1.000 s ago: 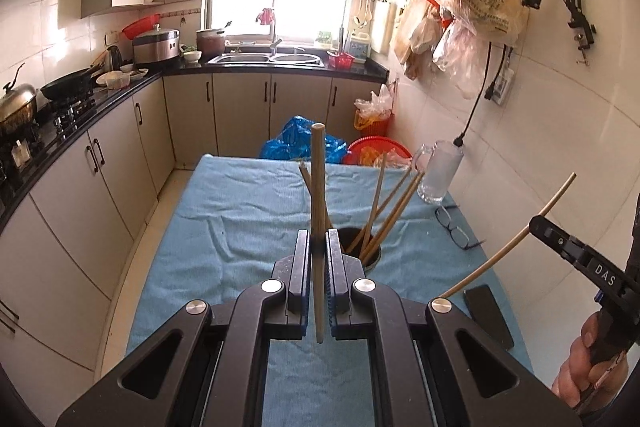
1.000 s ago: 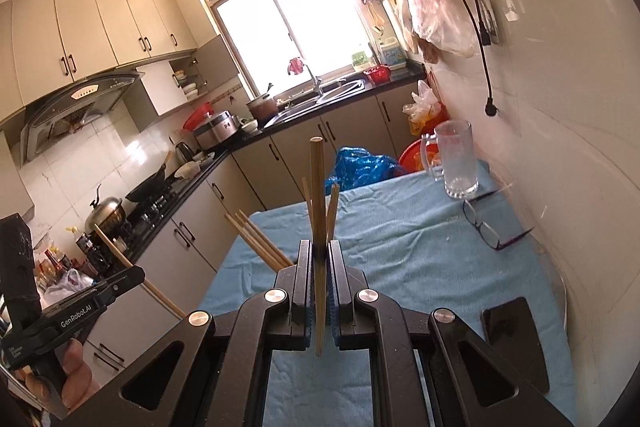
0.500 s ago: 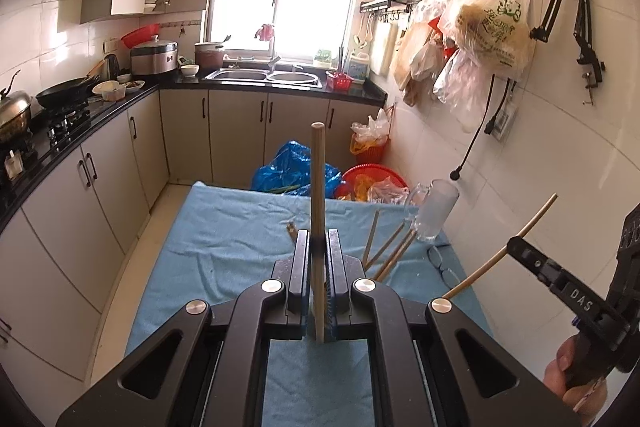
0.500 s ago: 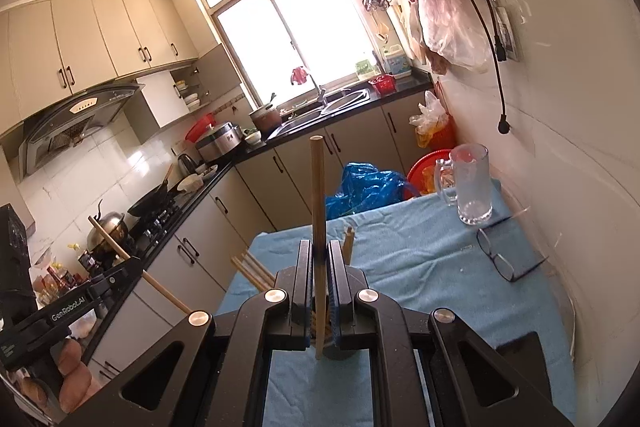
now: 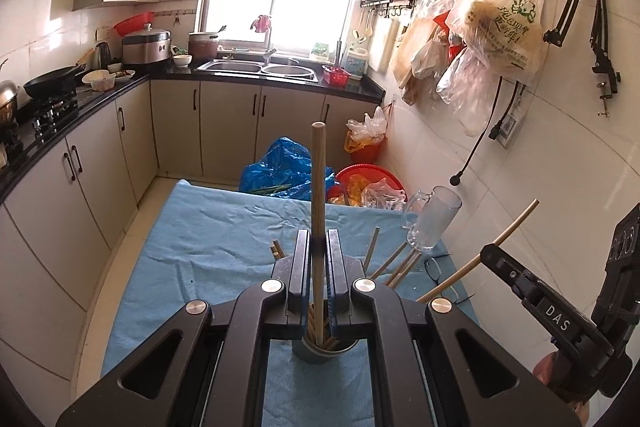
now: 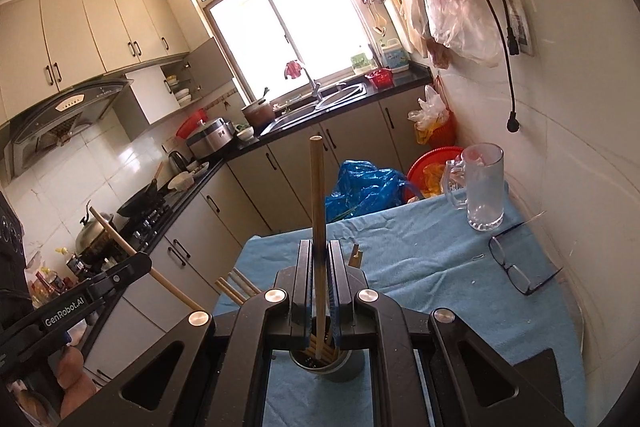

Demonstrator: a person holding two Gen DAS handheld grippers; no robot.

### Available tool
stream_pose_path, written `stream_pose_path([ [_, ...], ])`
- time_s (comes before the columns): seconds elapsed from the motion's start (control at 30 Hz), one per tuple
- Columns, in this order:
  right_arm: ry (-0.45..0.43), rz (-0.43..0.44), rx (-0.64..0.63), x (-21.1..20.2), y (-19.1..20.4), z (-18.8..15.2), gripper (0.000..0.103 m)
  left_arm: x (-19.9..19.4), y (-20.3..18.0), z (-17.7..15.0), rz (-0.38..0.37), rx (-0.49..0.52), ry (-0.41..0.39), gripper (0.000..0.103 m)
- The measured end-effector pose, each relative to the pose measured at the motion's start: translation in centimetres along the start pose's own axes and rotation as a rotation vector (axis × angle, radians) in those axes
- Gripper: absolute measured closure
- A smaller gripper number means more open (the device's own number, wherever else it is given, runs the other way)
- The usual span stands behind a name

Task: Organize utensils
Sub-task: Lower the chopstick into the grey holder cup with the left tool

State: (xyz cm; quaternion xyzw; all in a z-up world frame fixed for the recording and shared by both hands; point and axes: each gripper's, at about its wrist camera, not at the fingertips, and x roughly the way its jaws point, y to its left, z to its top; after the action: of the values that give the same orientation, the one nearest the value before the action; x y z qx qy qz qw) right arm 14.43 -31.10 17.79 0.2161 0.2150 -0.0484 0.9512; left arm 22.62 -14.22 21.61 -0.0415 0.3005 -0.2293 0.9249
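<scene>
Left wrist view: since a second ago the holder point(image 5: 323, 349) has slid from ahead of the jaws to right under them, and the mug point(image 5: 432, 223) and glasses point(image 5: 434, 269) sit lower and nearer. The left gripper point(image 5: 319, 251) stays pinched on an upright chopstick point(image 5: 318, 195) whose lower end hangs over the holder's mouth, among the sticks already leaning there. At right the right gripper point(image 5: 494, 253) pinches a second chopstick point(image 5: 516, 223), slanted up toward the wall.

Right wrist view: the holder point(image 6: 326, 363) has likewise come in beneath the jaws. The right gripper point(image 6: 319, 255) is pressed on its chopstick point(image 6: 317, 199), tip just above the holder. At left the left gripper point(image 6: 138, 265) clamps the other stick point(image 6: 108, 231).

A blue cloth point(image 6: 420, 259) covers the table; cabinets point(image 6: 192, 227), sink point(image 6: 320, 103) and window point(image 6: 288, 19) lie beyond.
</scene>
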Motion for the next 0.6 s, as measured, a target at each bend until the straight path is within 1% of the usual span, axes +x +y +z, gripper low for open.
stream_pose_path([
  [0.23, 0.01, -0.025, -0.009, 1.6, 0.0, -0.3, 0.095, 2.4, -0.1, -0.3, -0.003, -0.005, 0.025, 0.097],
  [0.6, 0.037, -0.037, -0.02, 3.5, -0.4, -0.7, 0.095, 4.6, 0.3, -1.0, -0.008, -0.011, 0.058, 0.097],
])
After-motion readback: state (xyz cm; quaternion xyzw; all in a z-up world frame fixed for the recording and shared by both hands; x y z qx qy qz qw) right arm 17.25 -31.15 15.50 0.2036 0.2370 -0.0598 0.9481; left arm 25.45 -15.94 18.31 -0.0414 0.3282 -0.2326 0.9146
